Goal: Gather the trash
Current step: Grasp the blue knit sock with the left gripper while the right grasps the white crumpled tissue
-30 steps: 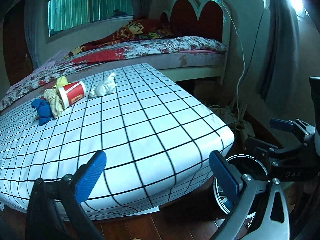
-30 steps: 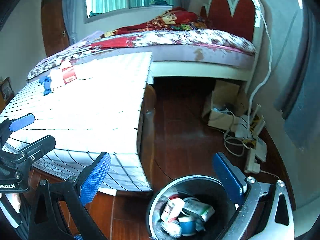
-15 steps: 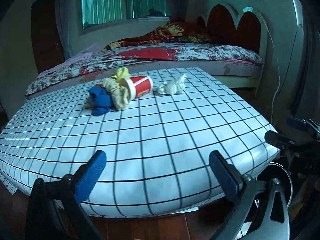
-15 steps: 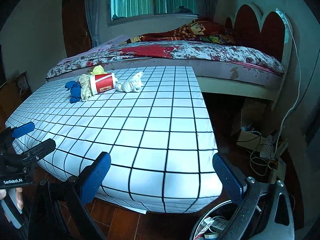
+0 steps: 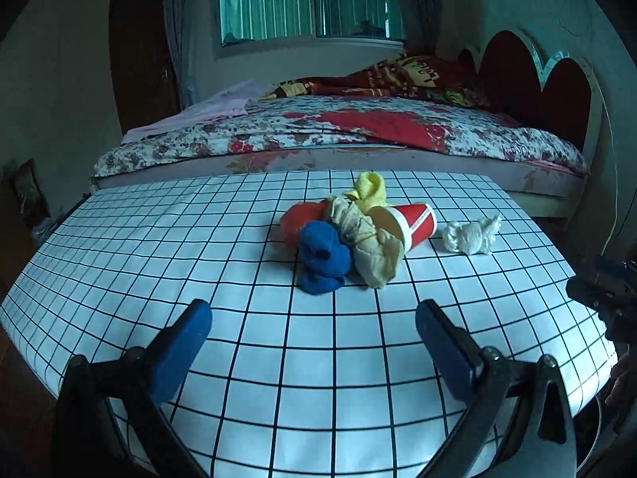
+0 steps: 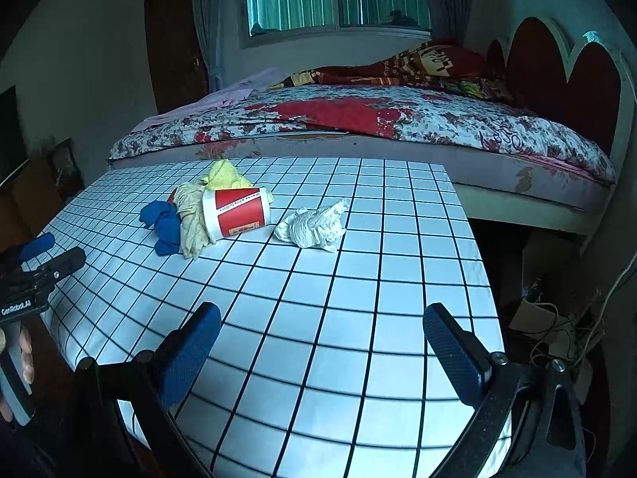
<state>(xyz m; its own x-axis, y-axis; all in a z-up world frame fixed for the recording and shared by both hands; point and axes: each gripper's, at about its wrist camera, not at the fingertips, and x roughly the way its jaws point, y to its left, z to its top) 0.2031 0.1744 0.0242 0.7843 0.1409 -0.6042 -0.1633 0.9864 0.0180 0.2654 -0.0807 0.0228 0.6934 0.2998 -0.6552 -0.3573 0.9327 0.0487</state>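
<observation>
Trash (image 5: 350,239) is being left piled on the surface (image 5: 278,358); both claws (image 5: 314,342) (image 6: 322,342) are being held released, probably lining up a pick.

The table (image 5: 278,358) is covered by a white cloth printed with a black grid. A cluster of items is located on the far half of the surface: a red and white paper cup (image 5: 410,223) laid on its side, a beige rag (image 5: 370,243), a blue cloth (image 5: 322,255), a yellow cloth (image 5: 370,191) and a red object (image 5: 296,219), all touching one another. A crumpled white tissue (image 5: 471,235) is placed just beside the cup, apart from the cluster.
</observation>
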